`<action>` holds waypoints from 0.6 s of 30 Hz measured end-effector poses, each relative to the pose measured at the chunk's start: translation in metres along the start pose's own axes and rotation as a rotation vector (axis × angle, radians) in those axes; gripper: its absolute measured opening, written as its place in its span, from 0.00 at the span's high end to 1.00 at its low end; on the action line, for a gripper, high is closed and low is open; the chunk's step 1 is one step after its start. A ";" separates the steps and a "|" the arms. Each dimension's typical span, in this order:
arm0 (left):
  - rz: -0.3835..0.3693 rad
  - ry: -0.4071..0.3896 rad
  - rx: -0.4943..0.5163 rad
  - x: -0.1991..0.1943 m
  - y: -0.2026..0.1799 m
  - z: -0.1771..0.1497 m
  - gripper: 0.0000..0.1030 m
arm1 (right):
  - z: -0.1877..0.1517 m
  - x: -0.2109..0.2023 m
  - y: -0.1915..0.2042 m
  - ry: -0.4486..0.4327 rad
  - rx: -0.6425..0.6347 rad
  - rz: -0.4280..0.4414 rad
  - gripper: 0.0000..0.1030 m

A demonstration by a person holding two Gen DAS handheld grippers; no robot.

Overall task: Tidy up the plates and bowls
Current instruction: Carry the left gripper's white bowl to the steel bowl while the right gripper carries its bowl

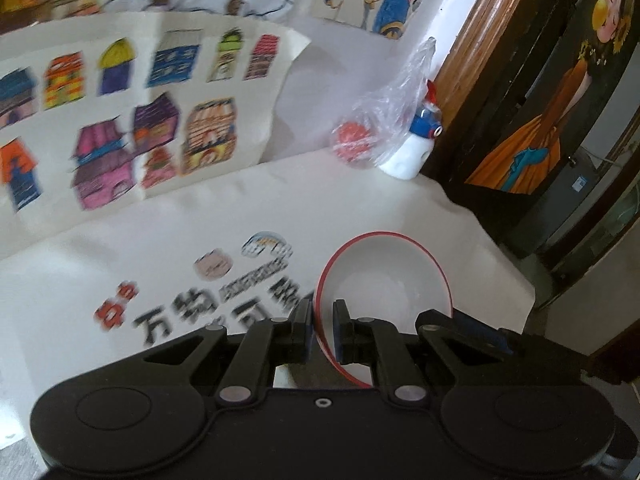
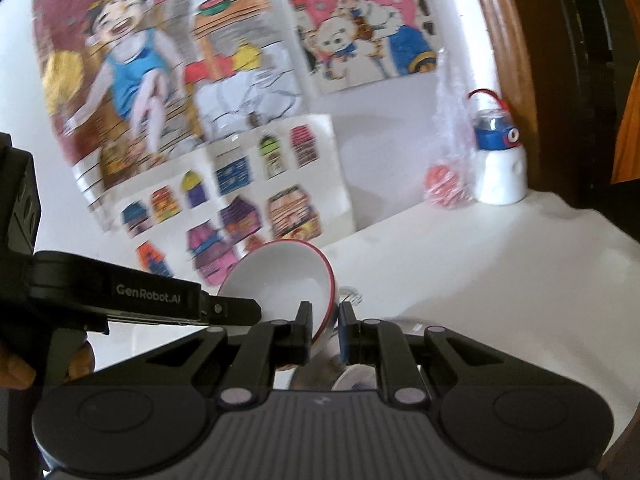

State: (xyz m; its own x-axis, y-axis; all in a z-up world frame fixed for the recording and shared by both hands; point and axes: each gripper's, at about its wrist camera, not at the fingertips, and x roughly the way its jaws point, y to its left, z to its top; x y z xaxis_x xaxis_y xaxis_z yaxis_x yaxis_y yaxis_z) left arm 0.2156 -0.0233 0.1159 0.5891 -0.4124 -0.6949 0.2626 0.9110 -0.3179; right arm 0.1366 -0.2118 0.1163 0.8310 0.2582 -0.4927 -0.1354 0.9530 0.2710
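Note:
In the left wrist view, a white bowl with a red rim (image 1: 388, 280) is tilted with its opening toward the camera. My left gripper (image 1: 323, 328) is shut on its near wall, one finger inside and one outside. In the right wrist view, a second white, red-rimmed bowl (image 2: 276, 276) tilts to the left above the table. My right gripper (image 2: 325, 328) is shut on its rim. The black body of the left gripper (image 2: 148, 300) reaches in from the left and crosses in front of that bowl's lower edge. Under the right fingers a white curved piece (image 2: 354, 376) shows; I cannot tell what it is.
A white cloth covers the table (image 1: 360, 200), whose edge drops off at the right. A white and blue bottle (image 2: 500, 176) and a plastic bag with a red ball (image 2: 444, 184) stand at the back corner by a wooden door frame (image 1: 472, 40). Drawings (image 1: 120, 112) lean against the wall. A hand (image 2: 12, 368) is at the left.

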 end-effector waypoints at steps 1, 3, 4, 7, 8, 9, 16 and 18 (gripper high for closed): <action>0.002 0.000 0.004 -0.006 0.004 -0.006 0.90 | -0.005 -0.003 0.005 0.007 -0.006 0.004 0.86; 0.012 0.002 0.006 -0.014 0.011 -0.018 0.90 | -0.014 -0.006 0.015 0.027 -0.018 0.017 0.86; 0.018 0.006 0.008 -0.018 0.014 -0.024 0.90 | -0.018 -0.008 0.020 0.039 -0.024 0.026 0.86; 0.024 0.017 0.006 -0.028 0.024 -0.041 0.90 | -0.031 -0.012 0.029 0.077 -0.032 0.045 0.85; 0.023 0.020 0.004 -0.030 0.027 -0.046 0.90 | -0.035 -0.012 0.032 0.089 -0.035 0.049 0.85; 0.018 0.024 -0.001 -0.032 0.030 -0.051 0.90 | -0.039 -0.013 0.034 0.099 -0.039 0.053 0.85; 0.016 0.030 -0.015 -0.042 0.041 -0.079 0.90 | -0.060 -0.017 0.038 0.146 -0.034 0.083 0.85; 0.029 0.030 0.004 -0.043 0.040 -0.085 0.90 | -0.063 -0.019 0.038 0.155 -0.037 0.088 0.85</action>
State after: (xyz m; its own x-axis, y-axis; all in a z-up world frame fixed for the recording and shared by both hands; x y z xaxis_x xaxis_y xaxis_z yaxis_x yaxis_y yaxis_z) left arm 0.1361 0.0303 0.0780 0.5737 -0.3854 -0.7227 0.2487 0.9227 -0.2946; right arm 0.0813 -0.1702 0.0838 0.7224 0.3597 -0.5906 -0.2264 0.9300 0.2895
